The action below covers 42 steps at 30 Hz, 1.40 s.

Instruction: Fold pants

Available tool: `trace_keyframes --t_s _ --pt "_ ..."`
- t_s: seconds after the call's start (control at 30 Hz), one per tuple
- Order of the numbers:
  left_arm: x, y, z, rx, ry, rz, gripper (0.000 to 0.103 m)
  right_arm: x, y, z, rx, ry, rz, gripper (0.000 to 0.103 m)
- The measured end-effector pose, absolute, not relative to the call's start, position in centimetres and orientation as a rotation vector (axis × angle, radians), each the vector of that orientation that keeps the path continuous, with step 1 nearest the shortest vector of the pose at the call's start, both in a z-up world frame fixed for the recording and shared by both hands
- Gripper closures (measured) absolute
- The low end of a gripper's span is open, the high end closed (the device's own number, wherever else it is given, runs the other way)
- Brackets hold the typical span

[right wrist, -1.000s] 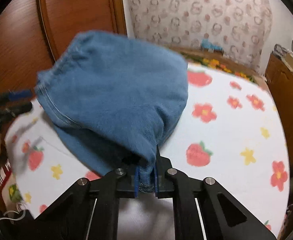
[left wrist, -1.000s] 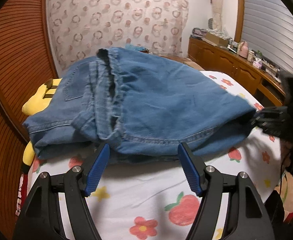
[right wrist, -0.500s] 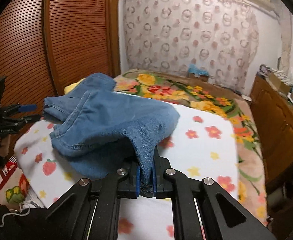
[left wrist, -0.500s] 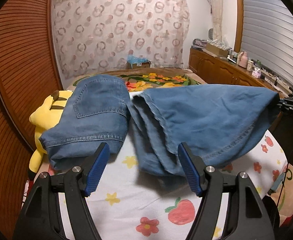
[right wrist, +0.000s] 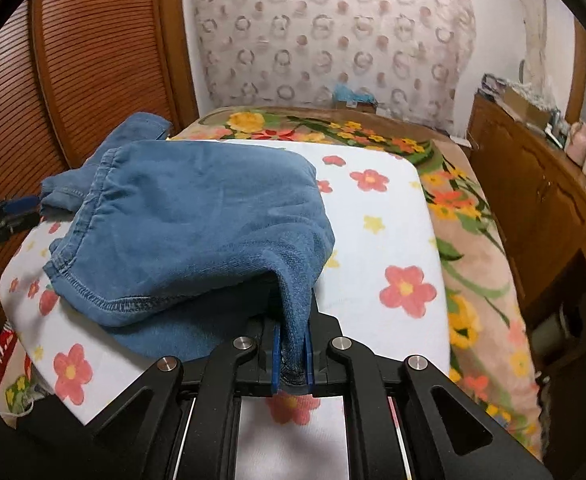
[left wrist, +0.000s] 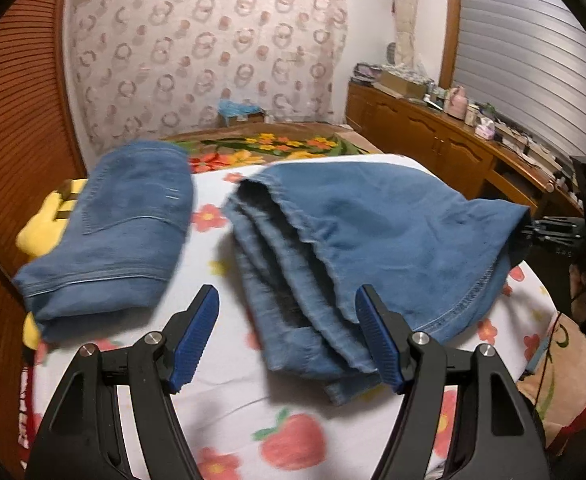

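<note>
Blue denim pants (left wrist: 373,240) lie on a white flowered sheet (left wrist: 233,412) on the bed. In the left wrist view the waist part (left wrist: 133,224) rests at the left and the leg part stretches to the right. My left gripper (left wrist: 289,336) is open and empty, just above the sheet in front of the bunched legs. My right gripper (right wrist: 291,354) is shut on the pants' edge (right wrist: 197,220) and holds it lifted off the sheet. It also shows in the left wrist view (left wrist: 557,228) at the far right.
A yellow plush toy (left wrist: 47,216) lies under the waist part by the wooden slatted wall (left wrist: 9,128). A wooden sideboard (left wrist: 453,144) with clutter runs along the right. A flowered blanket (right wrist: 473,240) covers the bed's far and right side.
My right gripper has pulled the leg part away to the right, so the pants spread apart from the waist part. The left gripper has stayed open.
</note>
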<state>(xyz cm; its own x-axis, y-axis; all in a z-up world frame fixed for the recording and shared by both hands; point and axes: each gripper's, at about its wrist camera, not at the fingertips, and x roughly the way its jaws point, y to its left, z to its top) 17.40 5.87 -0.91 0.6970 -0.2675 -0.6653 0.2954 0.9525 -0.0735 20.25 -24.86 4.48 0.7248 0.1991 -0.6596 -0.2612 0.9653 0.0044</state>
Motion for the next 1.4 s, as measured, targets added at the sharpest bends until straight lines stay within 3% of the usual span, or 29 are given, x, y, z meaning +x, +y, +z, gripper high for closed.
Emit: trace_keyframes --t_s 0.4,0.8,1.13,1.4 --pt "18.4 2.8 -5.7 0.111 0.85 -0.299 0.031 20.0 -25.1 7.7 0.033 0.573 0.317 0.095" --pt "15.4 8.5 -2.2 0.054 0.757 -0.236 0.031 21.2 -18.2 9.5 0.029 0.484 0.447 0.094" --pt "14.0 13.3 0.3 0.012 0.7 -0.166 0.031 22.2 -11.2 7.5 -0.057 0.542 0.648 0.094" --pt "14.2 15.0 0.7 -0.015 0.685 -0.137 0.031 23.0 -10.4 4.1 -0.121 0.691 0.723 0.094"
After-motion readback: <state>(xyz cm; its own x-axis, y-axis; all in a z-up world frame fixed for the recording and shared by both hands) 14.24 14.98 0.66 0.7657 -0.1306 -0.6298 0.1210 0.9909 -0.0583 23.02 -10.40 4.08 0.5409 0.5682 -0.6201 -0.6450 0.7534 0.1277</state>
